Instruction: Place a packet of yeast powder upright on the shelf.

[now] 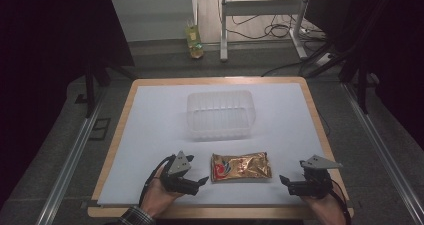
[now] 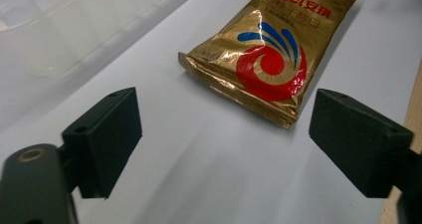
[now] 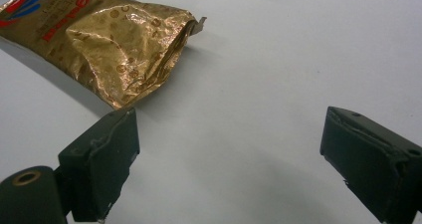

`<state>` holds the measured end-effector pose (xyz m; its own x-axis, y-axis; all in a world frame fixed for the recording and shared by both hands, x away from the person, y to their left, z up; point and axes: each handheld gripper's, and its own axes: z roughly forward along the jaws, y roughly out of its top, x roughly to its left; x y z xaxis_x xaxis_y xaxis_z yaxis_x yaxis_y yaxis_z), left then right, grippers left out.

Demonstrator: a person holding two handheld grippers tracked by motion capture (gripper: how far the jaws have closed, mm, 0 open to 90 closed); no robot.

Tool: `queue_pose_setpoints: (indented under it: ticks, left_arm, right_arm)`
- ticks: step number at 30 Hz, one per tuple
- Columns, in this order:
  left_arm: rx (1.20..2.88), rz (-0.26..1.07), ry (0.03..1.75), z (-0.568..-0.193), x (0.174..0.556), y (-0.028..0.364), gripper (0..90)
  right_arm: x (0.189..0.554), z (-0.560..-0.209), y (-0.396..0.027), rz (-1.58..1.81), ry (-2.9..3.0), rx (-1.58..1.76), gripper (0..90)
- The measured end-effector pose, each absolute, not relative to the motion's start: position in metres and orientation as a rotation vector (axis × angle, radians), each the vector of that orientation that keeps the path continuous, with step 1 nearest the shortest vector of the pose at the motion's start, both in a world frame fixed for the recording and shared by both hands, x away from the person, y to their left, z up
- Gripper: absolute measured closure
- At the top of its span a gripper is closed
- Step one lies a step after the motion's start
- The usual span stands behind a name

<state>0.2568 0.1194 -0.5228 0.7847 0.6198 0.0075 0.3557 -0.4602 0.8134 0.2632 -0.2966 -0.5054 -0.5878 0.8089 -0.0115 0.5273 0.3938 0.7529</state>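
Crinkled gold foil snack packet [image 1: 241,166] lies flat near clear plastic tub [image 1: 220,114]. Left gripper [image 1: 200,181] and right gripper [image 1: 285,181] flank packet, jaws apart, empty. Approach step; next likely needs closing in on packet's ends.

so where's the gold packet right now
In the high view the gold packet lies flat on the white sheet near the front edge, between the two claws, just in front of the clear tub.

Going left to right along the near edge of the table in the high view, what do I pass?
left gripper → gold snack packet → right gripper. Both grippers are open and apart from the packet, which lies flat on the white sheet.
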Motion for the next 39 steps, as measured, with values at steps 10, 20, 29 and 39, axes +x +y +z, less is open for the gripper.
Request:
queue_pose_setpoints:
  ticks: [10,20,29,39]
  left_arm:
    - [2.092,0.392,0.667,-0.520,0.256,0.111,21.9]
    - [2.082,0.362,0.652,-0.520,0.263,0.103,41.6]
    - [2.056,0.321,0.623,-0.521,0.275,0.093,70.4]
    - [2.087,0.319,0.565,-0.527,0.283,0.071,89.5]
  right_arm:
    - [0.264,-0.505,-0.299,1.030,2.281,1.154,8.8]
    - [0.266,-0.507,-0.299,1.022,2.294,1.158,8.8]
    - [0.267,-0.508,-0.298,1.025,2.294,1.165,8.8]
    - [0.268,-0.507,-0.301,1.023,2.284,1.183,8.9]
